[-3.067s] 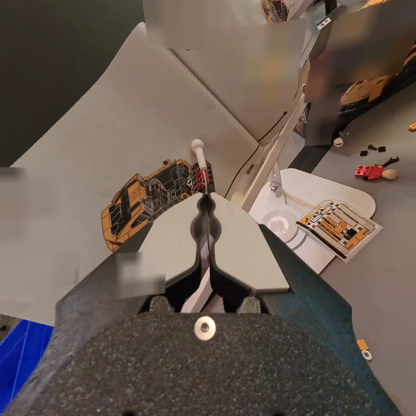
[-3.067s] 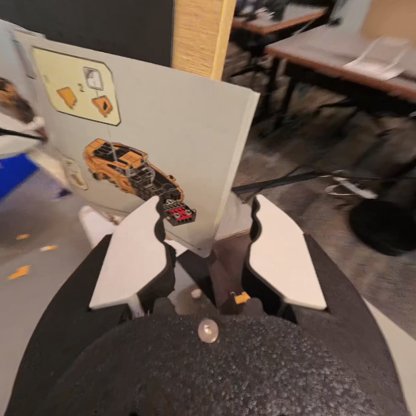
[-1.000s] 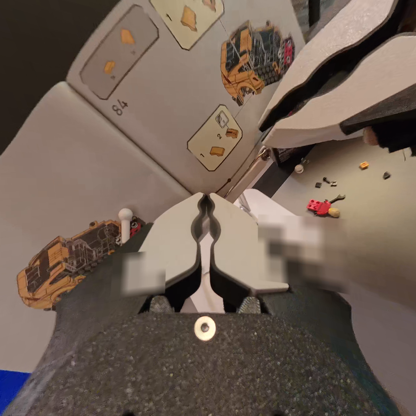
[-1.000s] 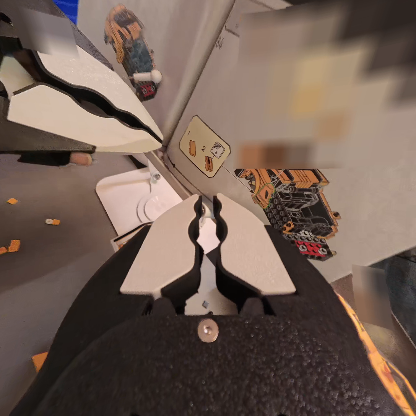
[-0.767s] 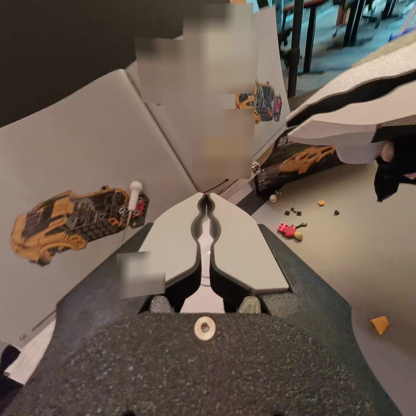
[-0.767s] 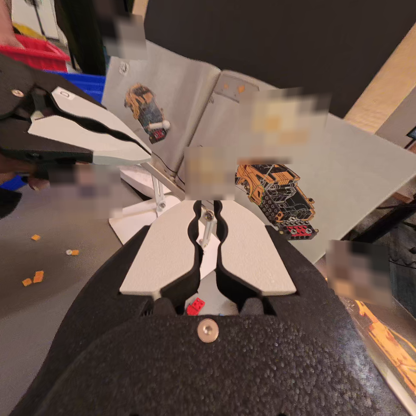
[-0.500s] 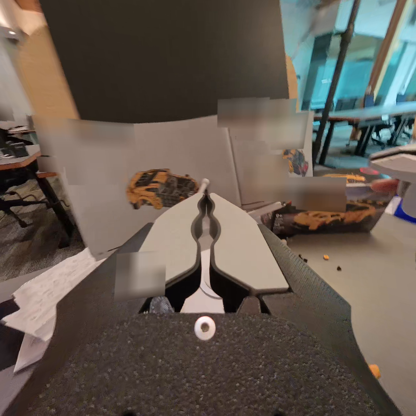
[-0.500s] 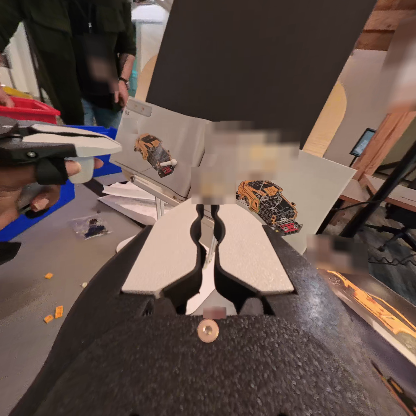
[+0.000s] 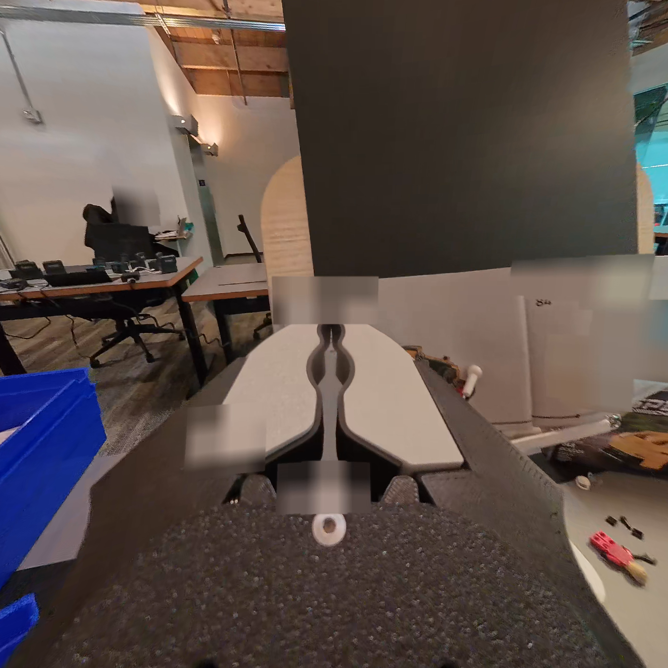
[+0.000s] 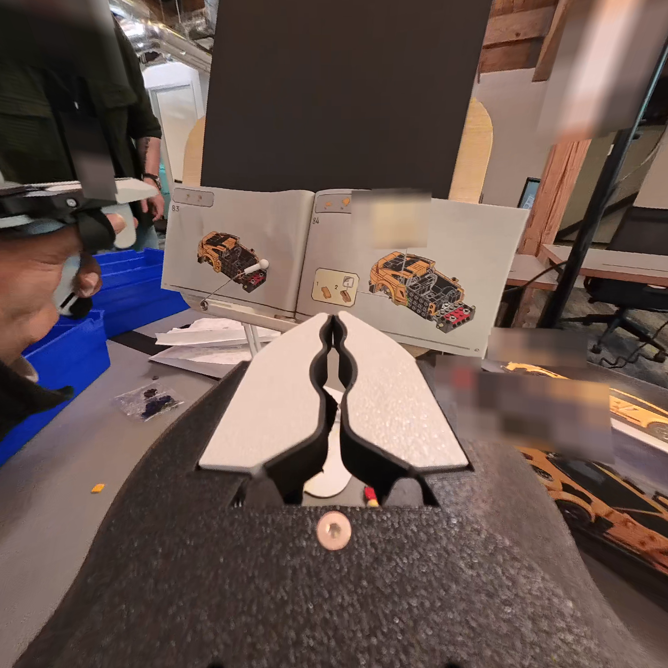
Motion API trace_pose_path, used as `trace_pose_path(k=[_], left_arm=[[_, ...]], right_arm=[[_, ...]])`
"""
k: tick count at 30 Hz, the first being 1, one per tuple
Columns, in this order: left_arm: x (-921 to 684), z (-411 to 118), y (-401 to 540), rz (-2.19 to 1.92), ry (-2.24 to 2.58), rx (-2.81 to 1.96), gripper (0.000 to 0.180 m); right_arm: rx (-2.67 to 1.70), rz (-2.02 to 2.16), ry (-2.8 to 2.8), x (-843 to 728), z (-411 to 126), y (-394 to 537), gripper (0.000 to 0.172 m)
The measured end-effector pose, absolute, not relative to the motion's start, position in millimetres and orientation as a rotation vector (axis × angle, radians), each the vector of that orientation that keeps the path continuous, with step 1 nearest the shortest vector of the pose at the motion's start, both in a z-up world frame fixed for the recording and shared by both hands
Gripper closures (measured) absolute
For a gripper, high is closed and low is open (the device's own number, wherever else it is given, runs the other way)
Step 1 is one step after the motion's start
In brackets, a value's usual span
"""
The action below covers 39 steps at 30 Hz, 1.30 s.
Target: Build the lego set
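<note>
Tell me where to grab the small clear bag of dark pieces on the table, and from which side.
Take the clear bag by its raised crinkled edge, coming from above with the jaws across a fold; it lies flat on the grey table, so a sideways approach would probably find no edge.

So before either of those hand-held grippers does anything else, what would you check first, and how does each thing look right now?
1. Right gripper shut with nothing between its tips: ok.
2. Left gripper: fingertips partly behind a blur patch, cannot tell.
3. Instruction booklet open, upright on its white stand: ok.
4. White-tipped page holder on left page: ok.
5. Grey tabletop uncluttered: not ok, orange piece, small bag, loose papers.
</note>
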<state>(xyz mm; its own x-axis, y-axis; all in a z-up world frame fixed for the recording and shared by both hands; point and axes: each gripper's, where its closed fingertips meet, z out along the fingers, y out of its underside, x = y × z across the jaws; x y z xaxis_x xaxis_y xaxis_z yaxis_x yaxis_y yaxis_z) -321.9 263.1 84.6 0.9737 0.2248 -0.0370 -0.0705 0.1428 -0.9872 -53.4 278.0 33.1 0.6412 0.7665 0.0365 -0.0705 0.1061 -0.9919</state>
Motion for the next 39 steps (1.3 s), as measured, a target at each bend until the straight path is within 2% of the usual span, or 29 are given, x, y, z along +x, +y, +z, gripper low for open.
trace_pose_path(k=[13,39], left_arm=[[-328,66,280,0.213,-0.181,-1.344,0.18],[-317,76,278,0.187,-0.151,-1.325,0.18]], right_arm=[[-1.24,0.685,-0.71,-52,28,272,0.172],[-1.194,0.63,-0.807,-66,17,259,0.172]])
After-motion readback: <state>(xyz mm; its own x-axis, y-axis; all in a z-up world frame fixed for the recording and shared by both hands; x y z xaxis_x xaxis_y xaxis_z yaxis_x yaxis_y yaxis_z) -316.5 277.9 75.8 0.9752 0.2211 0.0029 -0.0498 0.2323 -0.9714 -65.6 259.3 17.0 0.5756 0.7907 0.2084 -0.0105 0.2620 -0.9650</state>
